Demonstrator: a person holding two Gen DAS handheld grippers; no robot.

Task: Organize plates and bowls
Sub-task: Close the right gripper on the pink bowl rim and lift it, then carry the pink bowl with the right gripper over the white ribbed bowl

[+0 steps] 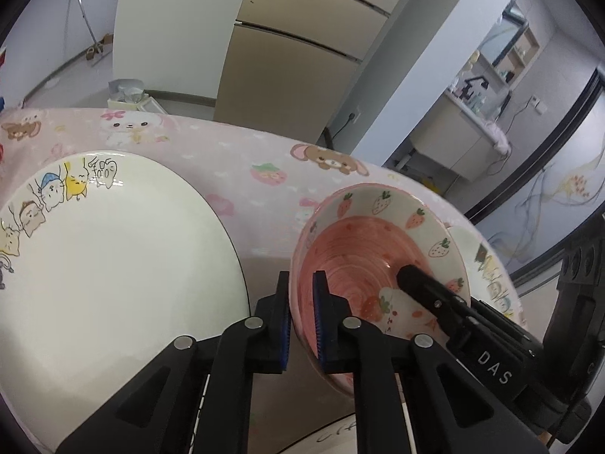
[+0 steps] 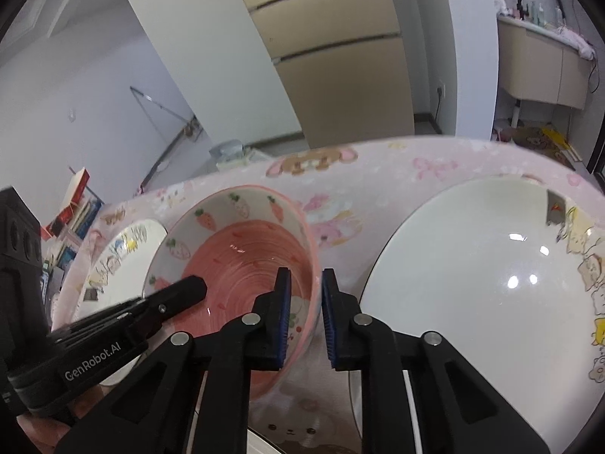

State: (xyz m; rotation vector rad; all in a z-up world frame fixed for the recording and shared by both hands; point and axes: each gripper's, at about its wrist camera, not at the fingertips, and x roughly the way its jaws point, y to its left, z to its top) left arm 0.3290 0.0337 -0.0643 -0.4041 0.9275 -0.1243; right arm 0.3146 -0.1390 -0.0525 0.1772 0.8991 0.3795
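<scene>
A pink strawberry bowl [image 1: 363,249] is held between both grippers over the pink tablecloth. My left gripper [image 1: 304,310] is shut on the bowl's left rim, one finger inside and one outside. My right gripper [image 2: 306,312] is shut on the bowl's right rim [image 2: 242,261] the same way. A large white cartoon plate [image 1: 113,249] lies left of the bowl in the left wrist view. Another white cartoon plate [image 2: 491,283] lies right of the bowl in the right wrist view. Each view shows the other gripper's finger inside the bowl.
The table [image 1: 242,159] has a pink cartoon cloth. A plate rim [image 1: 491,276] shows behind the bowl on the right, and a plate [image 2: 121,249] shows at left in the right wrist view. A beige fridge [image 1: 295,49] and white pillar stand beyond the table.
</scene>
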